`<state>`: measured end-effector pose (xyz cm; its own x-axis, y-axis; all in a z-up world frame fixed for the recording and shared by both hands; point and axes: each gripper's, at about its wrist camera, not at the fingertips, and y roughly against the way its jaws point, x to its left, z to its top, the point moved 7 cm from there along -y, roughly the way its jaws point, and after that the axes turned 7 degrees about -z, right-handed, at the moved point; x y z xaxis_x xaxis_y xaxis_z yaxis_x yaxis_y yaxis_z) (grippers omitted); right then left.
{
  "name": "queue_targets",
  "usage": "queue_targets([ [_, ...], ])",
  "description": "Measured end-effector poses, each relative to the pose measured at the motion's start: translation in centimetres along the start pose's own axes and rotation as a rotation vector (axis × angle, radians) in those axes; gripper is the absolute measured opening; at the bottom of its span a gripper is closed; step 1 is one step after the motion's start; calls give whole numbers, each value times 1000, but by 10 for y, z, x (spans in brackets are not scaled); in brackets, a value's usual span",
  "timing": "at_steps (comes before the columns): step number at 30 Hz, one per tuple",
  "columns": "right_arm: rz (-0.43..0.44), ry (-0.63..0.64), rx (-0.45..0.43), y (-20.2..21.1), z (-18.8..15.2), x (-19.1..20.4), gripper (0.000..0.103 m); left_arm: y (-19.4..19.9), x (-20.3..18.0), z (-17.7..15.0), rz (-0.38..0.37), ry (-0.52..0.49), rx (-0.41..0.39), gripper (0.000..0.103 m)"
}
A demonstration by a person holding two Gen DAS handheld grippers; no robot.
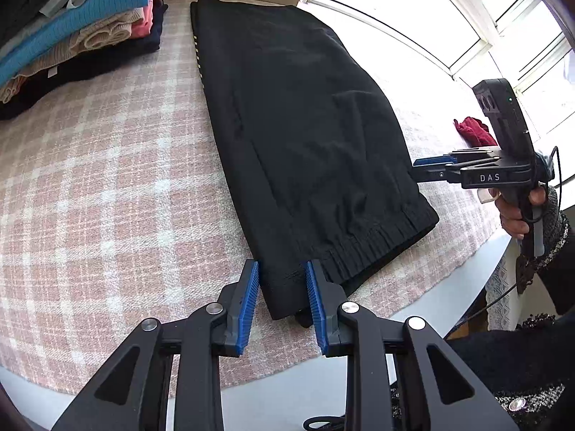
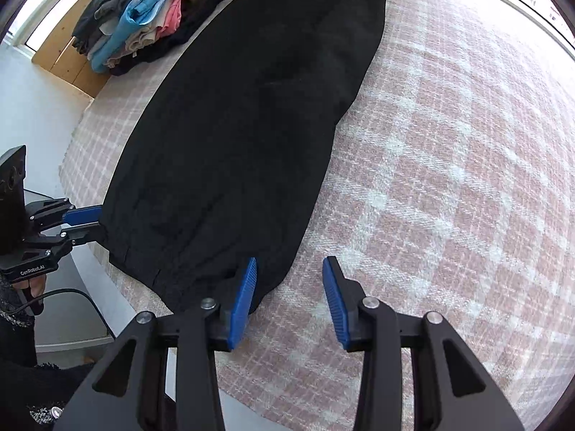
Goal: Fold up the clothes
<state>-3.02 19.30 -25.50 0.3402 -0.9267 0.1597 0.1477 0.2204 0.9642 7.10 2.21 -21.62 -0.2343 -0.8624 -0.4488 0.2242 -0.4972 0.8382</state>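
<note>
Black trousers (image 1: 298,125) lie folded lengthwise on the pink checked tablecloth (image 1: 90,186), elastic waistband toward me. My left gripper (image 1: 282,269) is open, its blue pads astride the near left corner of the waistband. My right gripper (image 2: 289,265) is open at the other waistband corner; its left pad rests over the cloth edge and its right pad stands over bare tablecloth (image 2: 449,197). The trousers (image 2: 244,125) stretch away from it. The right gripper also shows in the left wrist view (image 1: 420,170), and the left gripper in the right wrist view (image 2: 99,222).
A stack of folded clothes (image 1: 75,32) in blue, pink, beige and black sits at the far left; it also shows in the right wrist view (image 2: 151,10). A red cloth (image 1: 472,131) lies at the far right near the window. The table's front edge (image 1: 449,280) curves close to me.
</note>
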Motion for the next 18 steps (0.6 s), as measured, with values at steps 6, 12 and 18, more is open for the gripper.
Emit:
queue_targets([
  [6,-2,-18,18,-2,-11,5,42,0,15,-2,-50,67,1,25],
  [12,-14,17,17,2,-14,7,42,3,16,-10,-60,95,-2,30],
  [18,37,85,0,5,-16,15,11,2,-4,-2,-41,73,-29,8],
])
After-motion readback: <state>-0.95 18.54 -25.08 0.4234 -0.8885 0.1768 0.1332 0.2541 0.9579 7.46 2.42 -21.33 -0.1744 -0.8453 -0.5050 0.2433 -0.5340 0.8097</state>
